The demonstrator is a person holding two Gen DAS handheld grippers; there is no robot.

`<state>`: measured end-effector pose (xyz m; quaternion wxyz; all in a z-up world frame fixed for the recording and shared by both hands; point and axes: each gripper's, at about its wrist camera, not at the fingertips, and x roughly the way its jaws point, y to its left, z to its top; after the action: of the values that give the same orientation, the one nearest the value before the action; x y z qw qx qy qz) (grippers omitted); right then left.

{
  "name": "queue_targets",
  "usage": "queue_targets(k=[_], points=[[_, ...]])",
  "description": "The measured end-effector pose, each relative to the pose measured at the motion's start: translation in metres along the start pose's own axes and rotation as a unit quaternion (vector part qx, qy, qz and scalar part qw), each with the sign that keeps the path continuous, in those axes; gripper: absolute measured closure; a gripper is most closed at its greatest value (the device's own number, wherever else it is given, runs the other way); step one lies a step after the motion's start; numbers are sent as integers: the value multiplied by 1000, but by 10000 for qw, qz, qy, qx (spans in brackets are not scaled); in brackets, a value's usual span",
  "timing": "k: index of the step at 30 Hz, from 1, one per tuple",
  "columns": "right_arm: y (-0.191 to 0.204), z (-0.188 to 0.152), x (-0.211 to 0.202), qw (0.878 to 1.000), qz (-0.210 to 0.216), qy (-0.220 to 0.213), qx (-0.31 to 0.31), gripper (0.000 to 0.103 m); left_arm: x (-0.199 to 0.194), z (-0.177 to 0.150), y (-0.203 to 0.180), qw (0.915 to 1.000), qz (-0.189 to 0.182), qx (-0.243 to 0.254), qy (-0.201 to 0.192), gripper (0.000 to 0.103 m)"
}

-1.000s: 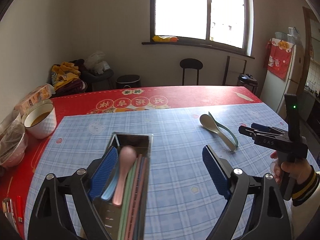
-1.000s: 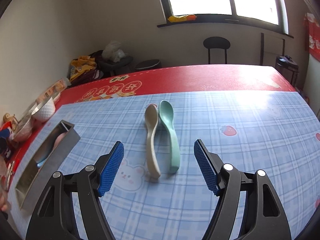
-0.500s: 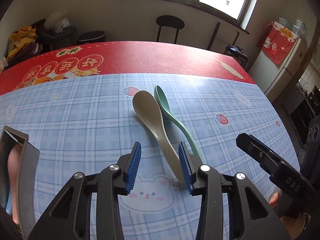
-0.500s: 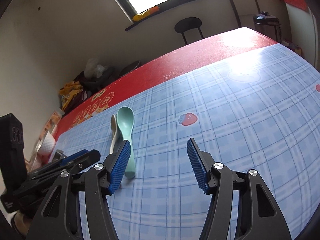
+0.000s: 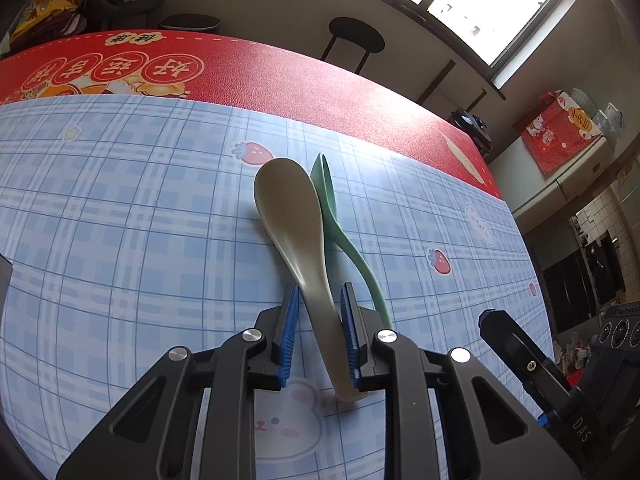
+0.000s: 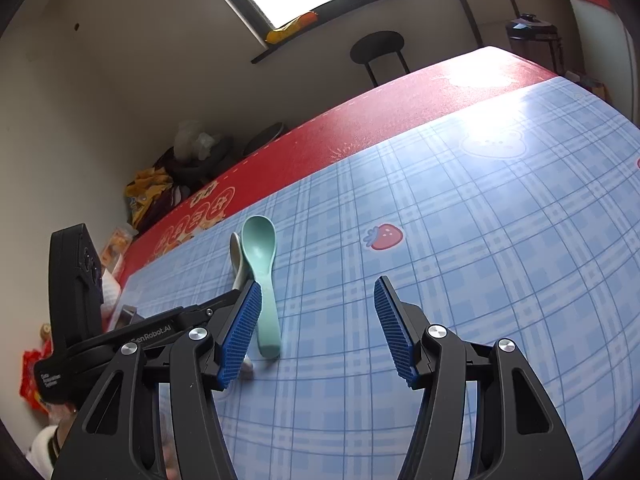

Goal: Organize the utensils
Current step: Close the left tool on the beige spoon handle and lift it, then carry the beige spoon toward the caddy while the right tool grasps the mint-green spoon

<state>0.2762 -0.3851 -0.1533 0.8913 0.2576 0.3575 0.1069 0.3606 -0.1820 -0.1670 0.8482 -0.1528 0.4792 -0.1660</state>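
Two spoons lie side by side on the blue checked cloth (image 5: 120, 240): a beige spoon (image 5: 288, 208) and a green spoon (image 5: 326, 196). My left gripper (image 5: 319, 332) is low over the cloth with the beige handle between its blue pads. Its jaws are closing; the handle lies against the right pad, with a gap at the left pad. My right gripper (image 6: 316, 328) stands open just right of the spoons. The green spoon (image 6: 260, 256) has its handle end just inside the right gripper's left finger, and nothing is pressed. The beige spoon (image 6: 237, 256) is mostly hidden there.
The metal utensil tray's corner (image 5: 4, 276) shows at the far left edge. A red cover (image 5: 280, 72) runs along the table's far side, with a black stool (image 5: 356, 40) behind it. The right gripper's black finger (image 5: 520, 352) is close on the right.
My left gripper left the tray, swung over to the spoons, dropped low and narrowed its jaws around the beige handle. My right gripper tilted, narrowed slightly, then stayed still.
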Motion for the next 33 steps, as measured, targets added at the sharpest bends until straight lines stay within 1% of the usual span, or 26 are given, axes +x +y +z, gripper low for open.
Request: queue_targets(k=[2,5,7,11,16,20,23,26,29,33], points=[[0,0,0,10000,14,-2,7,46,0,0,1,10000,-35,-18,-23,82],[1,-1,0,10000,42,15,-5,46,-2,-2,-4,9999,69,95,-97,84],[1,-2,0,10000,74,23,-3,46,-7,-5,-4,9997,102,88,-181,90],[2,-3,1,9999,104,45,12,46,-23,-14,-10,9974,339,500,-396,90],[5,-5,2,9999,127,71,-71,46,-47,-33,-3,9943,510,779,-525,90],[5,-5,4,9999,106,63,-73,46,-66,-56,7,9915,658,955,-586,90],[1,-5,5,9999,97,62,3,46,-82,-74,14,9885,772,1051,-763,90],[0,-5,4,10000,80,22,31,46,-96,-85,22,9870,770,1042,-951,90],[-3,-5,2,9999,57,-7,88,46,-106,-92,29,9863,683,972,-1147,90],[-13,-3,-3,9996,0,-127,268,46,-114,-92,36,9859,526,950,-1271,90]])
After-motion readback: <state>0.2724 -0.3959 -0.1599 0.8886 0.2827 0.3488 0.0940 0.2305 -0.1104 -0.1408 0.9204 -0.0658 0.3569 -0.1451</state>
